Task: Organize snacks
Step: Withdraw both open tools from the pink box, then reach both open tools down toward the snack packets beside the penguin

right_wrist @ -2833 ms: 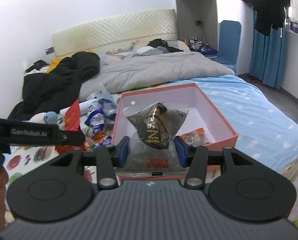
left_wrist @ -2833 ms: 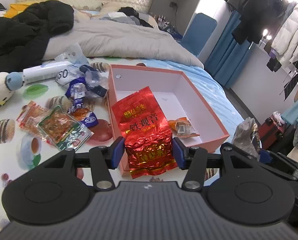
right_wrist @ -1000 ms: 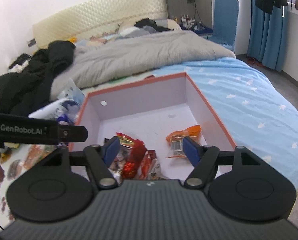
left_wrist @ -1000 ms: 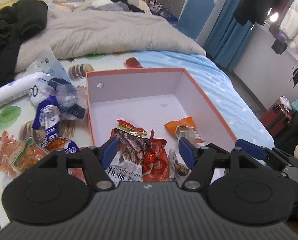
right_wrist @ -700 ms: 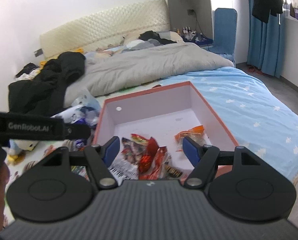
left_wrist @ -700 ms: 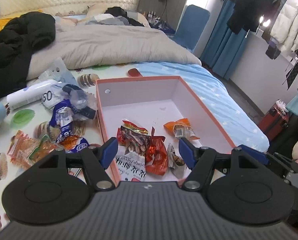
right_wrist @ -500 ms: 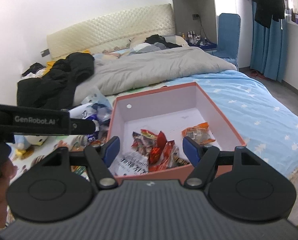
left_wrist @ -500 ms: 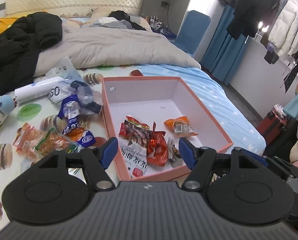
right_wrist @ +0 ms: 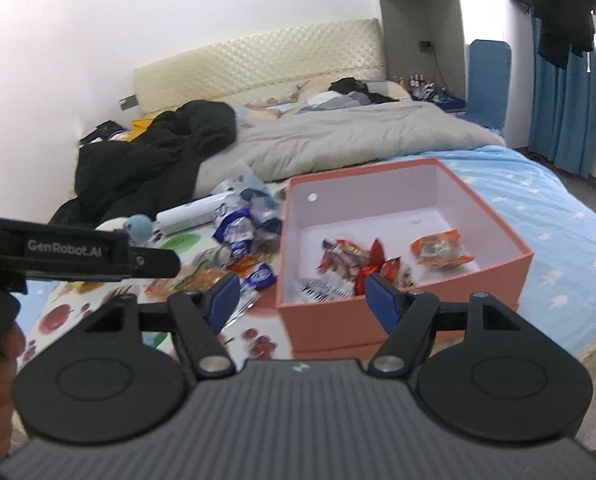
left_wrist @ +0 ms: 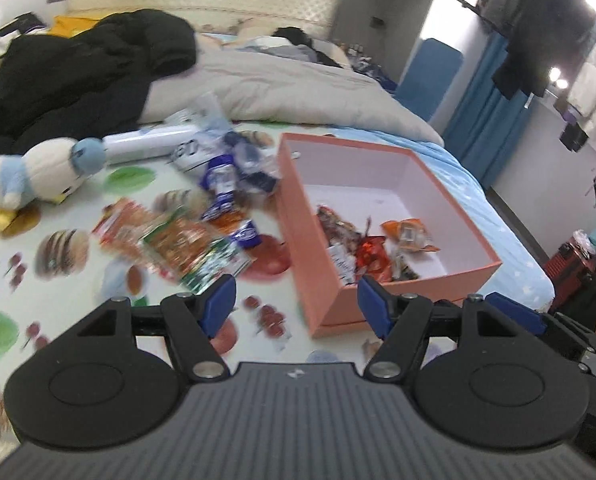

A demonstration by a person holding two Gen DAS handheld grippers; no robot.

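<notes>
Both grippers have pulled back from the box (left_wrist: 413, 280) since the earlier frames, when each held a packet over it; those packets now lie inside with the rest. In the box's near left part sits a heap of snacks (right_wrist: 349, 266), red and dark wrappers mixed, and an orange packet (right_wrist: 441, 254) lies apart toward the right wall. Just left of the box, loose packets (left_wrist: 186, 244) are scattered over the fruit-print sheet (left_wrist: 58, 280), with blue wrappers (left_wrist: 226, 184) and a white tube (left_wrist: 150, 146) further back. The left gripper (left_wrist: 294, 304) hangs over the sheet near the box's front left corner, its jaws spread with nothing between them. The right gripper (right_wrist: 298, 294) hovers before the box's front wall, jaws likewise spread and empty. A plush toy (left_wrist: 30, 178) lies at the far left, a black coat (right_wrist: 154, 160) and grey duvet (right_wrist: 357, 136) behind. Motion blur softens the left view.
</notes>
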